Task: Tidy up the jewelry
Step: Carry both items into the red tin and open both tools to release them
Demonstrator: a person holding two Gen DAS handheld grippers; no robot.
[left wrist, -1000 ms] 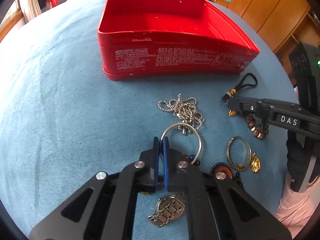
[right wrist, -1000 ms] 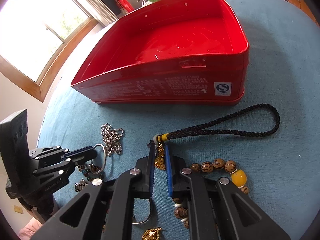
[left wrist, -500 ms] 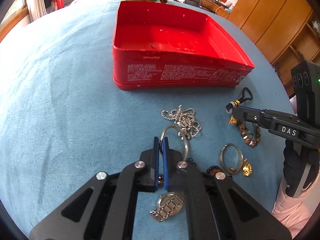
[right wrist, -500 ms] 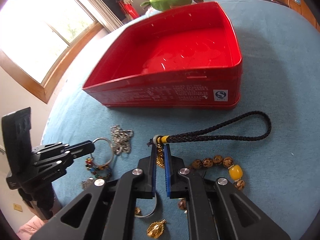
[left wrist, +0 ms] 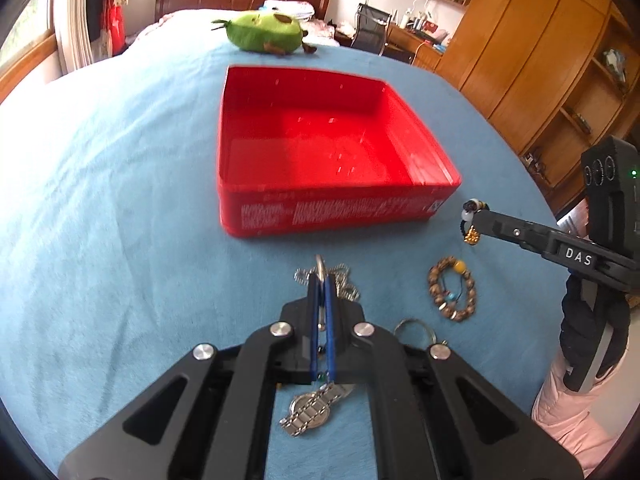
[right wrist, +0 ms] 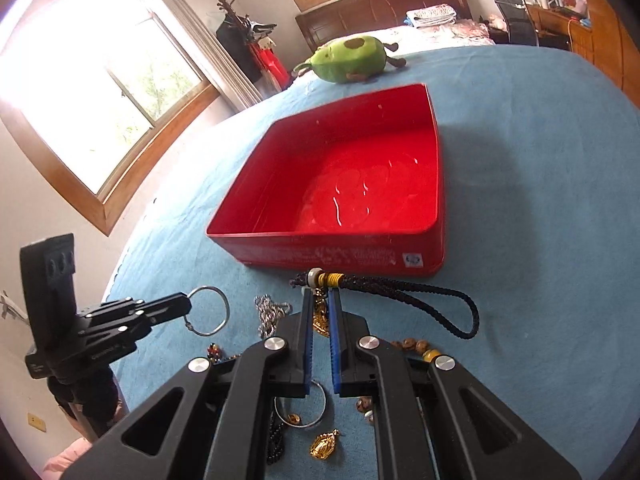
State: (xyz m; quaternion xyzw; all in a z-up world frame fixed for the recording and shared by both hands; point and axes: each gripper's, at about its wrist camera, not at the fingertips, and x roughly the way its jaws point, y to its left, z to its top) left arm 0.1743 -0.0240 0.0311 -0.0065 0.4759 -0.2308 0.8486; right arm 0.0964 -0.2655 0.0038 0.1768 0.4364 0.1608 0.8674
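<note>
Jewelry lies scattered on the blue bed cover (left wrist: 100, 200) in front of me. On the left, my left hand-held gripper (left wrist: 320, 280) is pinched tight on a silver ring (right wrist: 208, 310), which stands lifted clear of the cover. Under it rest a ball chain (right wrist: 270, 312) and a metal watch (left wrist: 314, 410). Beyond these, in the middle, sits the open red tin (left wrist: 336, 200), nothing inside it, with a green avocado plush (left wrist: 264, 32) past its far side. Further right, a wooden bead bracelet (left wrist: 452, 294) lies flat, well apart from the tin. My right hand-held gripper (right wrist: 322, 292) has its pads nearly together on the gold charm (right wrist: 320, 316) of a black braided cord (right wrist: 420, 296), held up just before the tin's near wall. A second ring (right wrist: 308, 412) and gold pendant (right wrist: 324, 444) lie beneath.
</note>
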